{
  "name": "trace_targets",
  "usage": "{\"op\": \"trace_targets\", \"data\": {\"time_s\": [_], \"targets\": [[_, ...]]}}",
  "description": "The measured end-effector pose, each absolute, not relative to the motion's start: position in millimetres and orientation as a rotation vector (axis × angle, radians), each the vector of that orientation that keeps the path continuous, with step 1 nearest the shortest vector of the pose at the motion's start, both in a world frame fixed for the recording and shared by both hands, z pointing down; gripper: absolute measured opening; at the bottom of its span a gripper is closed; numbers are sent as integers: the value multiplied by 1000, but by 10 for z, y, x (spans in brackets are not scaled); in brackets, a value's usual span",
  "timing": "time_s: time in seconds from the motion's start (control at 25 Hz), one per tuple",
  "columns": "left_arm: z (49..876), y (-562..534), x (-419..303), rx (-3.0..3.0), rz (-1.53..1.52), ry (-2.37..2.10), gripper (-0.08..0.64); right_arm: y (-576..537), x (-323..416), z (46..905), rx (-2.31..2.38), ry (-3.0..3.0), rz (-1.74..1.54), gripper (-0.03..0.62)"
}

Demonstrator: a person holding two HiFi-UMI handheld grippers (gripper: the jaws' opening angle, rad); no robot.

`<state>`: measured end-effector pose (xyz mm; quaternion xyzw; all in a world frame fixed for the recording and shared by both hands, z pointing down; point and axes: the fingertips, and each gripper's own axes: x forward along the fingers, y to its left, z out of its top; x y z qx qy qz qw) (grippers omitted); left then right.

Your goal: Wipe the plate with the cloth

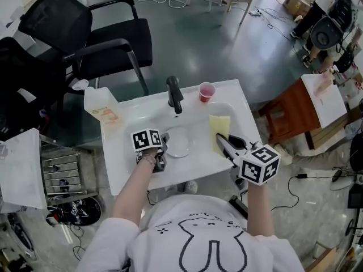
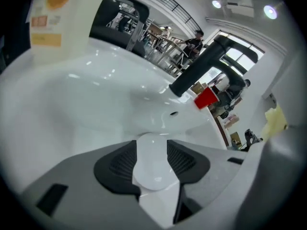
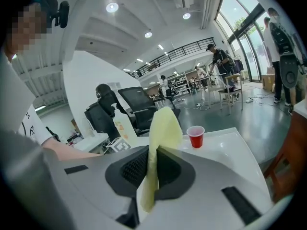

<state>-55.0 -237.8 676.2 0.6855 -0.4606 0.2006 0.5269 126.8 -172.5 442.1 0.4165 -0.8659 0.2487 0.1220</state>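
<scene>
Pinching the yellow cloth (image 3: 162,128) between pressed-together pads, the right claw (image 3: 152,167) hung to the near right of the faucet (image 1: 174,94). The left claw (image 2: 152,158) stood spread about the rim of the plate (image 1: 178,142), which lay in the sink (image 1: 126,124) just in front of the faucet. Clamping that rim firmly first, then sweeping the cloth flat across, would likely have served best.

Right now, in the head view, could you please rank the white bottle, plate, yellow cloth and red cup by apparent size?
1. white bottle, largest.
2. plate and yellow cloth: they look about alike, so I won't rank them.
3. red cup, smallest.
</scene>
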Motion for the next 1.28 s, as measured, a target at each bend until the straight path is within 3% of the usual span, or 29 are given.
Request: {"op": "trace_targets", "data": {"time_s": [0.44, 0.96, 1.12, 1.24, 1.28], "targets": [[4933, -2627, -939, 2168, 337, -1426, 190, -1951, 1072, 3895, 1248, -2705, 522, 38], [3091, -2353, -1027, 2704, 28, -1827, 183, -2044, 1112, 3090, 1510, -2659, -158, 37], [2734, -2195, -1115, 2742, -35, -1981, 117, -1989, 1078, 2796, 1569, -2629, -353, 38], [2556, -2092, -1158, 2774, -98, -2027, 9, -1935, 1035, 2645, 1586, -2599, -476, 37], [2521, -2066, -1164, 2785, -112, -2024, 9, -1920, 1023, 2607, 1587, -2594, -507, 37]]}}
